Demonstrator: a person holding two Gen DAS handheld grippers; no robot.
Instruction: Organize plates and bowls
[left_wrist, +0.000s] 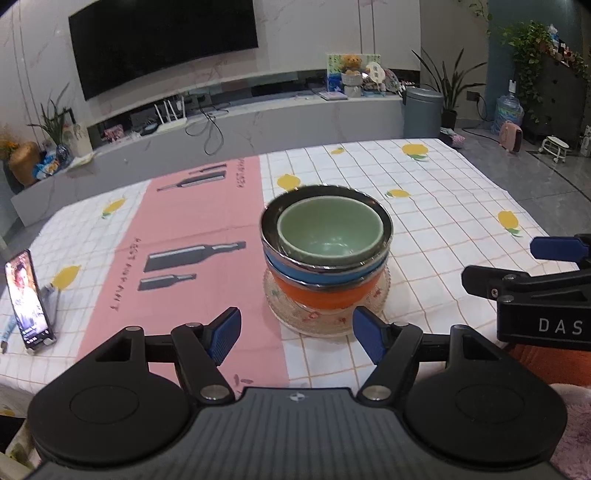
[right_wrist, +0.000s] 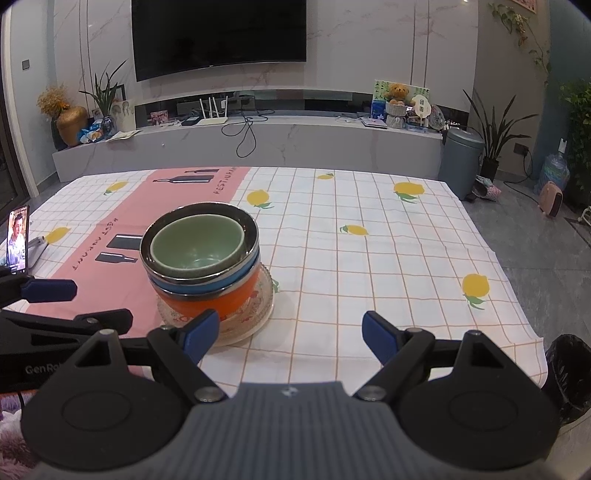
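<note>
Living-room furniture rings a table spread with a white checked, lemon-printed cloth that carries a pink panel. At the left gripper the blue-padded fingers stand wide apart with nothing between them, just short of the dish stack. At the right gripper the fingers are likewise spread and empty; its left pad overlaps the plate rim in that view, and contact cannot be judged.

Stacked ahead of both is a patterned glass plate bearing 3 nested bowls: an orange bowl at the bottom, a blue bowl with a metal rim inside it, and a pale green bowl on top. How many plates lie beneath is hard to tell.

Writing: the right gripper's body, cut off at the left view's edge, reads "DAS"; the left gripper's body in the right view reads "GenRo", the rest hidden. Beside printed bottles the pink panel carries "RESTAURANT", partly legible.

Further out, a phone on a stand sits at the table's left edge with its screen lit. Beyond are a wall-mounted TV, a marble console with a router, a teddy bear, a grey bin, and a water jug.
</note>
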